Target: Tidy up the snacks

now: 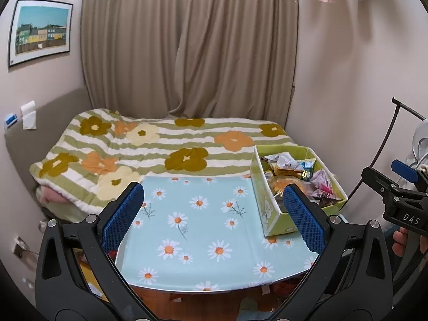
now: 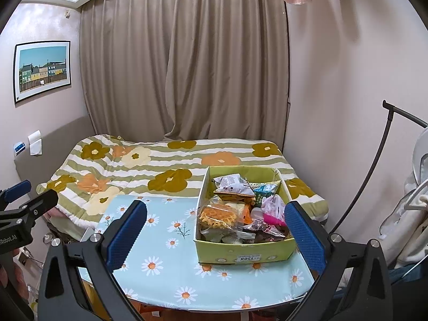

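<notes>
Left gripper [image 1: 214, 216]: blue-padded fingers [image 1: 125, 208] spread wide, released, nothing between them, only bare tabletop. Right gripper [image 2: 215, 227]: fingers [image 2: 305, 230] likewise spread wide and released, gripping nothing.

Light-blue daisy-print tabletop [image 2: 165, 251] lies ahead of both pairs of fingers. Yellow-green cardboard box [image 2: 244, 252] sits on it, in the right wrist view between the right fingers and closer to the right-hand one, its near wall facing the camera with a white label. In the left wrist view the same box [image 1: 264, 208] stands just behind and beside the left gripper's right-hand finger, outside the gap.

Box is full of mixed snack packets [image 2: 235, 208]: a clear bag of orange waffle-shaped crisps, a white crinkled bag at the far end, a pink-white wrapper, dark brown wrappers near the front. All packets inside the box, none loose on the tabletop.

Beyond the fingertips: bed with green-striped flower quilt [image 1: 160, 144], beige curtain [image 1: 187, 48], framed picture of houses [image 1: 40, 30] on the left wall.
</notes>
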`<state>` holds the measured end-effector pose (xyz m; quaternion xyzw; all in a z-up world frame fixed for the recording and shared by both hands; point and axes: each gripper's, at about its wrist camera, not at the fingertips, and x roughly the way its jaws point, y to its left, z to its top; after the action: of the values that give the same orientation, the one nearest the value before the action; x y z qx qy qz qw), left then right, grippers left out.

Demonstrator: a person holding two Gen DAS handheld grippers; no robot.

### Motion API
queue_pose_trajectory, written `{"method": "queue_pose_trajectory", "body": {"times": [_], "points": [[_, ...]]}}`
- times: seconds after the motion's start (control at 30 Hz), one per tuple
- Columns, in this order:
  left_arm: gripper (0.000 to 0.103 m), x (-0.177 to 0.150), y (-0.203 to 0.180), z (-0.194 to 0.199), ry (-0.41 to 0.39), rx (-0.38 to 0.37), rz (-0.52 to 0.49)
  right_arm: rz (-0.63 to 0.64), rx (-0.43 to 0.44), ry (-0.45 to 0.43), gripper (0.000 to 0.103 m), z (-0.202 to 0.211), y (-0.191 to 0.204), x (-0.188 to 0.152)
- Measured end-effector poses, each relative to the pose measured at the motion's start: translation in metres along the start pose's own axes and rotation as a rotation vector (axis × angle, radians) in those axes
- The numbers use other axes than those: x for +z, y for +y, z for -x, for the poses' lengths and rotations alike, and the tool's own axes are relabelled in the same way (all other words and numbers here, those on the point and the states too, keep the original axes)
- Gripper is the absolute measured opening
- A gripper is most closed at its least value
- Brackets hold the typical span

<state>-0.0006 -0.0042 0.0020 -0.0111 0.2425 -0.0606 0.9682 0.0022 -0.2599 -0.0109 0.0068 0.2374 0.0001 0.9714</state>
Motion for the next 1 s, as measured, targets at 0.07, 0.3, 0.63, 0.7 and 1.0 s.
{"method": "queue_pose_trajectory", "body": {"times": [0.07, 0.3, 0.63, 0.7, 1.0], "points": [[0.103, -0.0004, 0.0002, -0.0002, -0.001, 0.000, -0.001, -0.004, 0.001, 0.001, 0.102, -0.0017, -0.0001, -0.0008], [0.103, -0.0009, 0.0017, -0.0006, -0.005, 0.005, -0.006, -0.009, -0.004, -0.001, 0.102, -0.0039, 0.0005, 0.0002], [0.103, 0.0012, 0.0064, -0.0082, -0.001, 0.011, -0.015, -0.012, -0.005, 0.001, 0.102, -0.0067, -0.0017, 0.0026], [0.103, 0.0019, 0.0063, -0.0082, 0.000, 0.011, -0.016, -0.012, -0.005, 0.001, 0.102, -0.0071, -0.0016, 0.0028], [0.103, -0.0004, 0.0073, -0.0098, 0.002, 0.023, -0.018, -0.012, -0.006, 0.003, 0.102, -0.0082, 0.0001, 0.0039]]}}
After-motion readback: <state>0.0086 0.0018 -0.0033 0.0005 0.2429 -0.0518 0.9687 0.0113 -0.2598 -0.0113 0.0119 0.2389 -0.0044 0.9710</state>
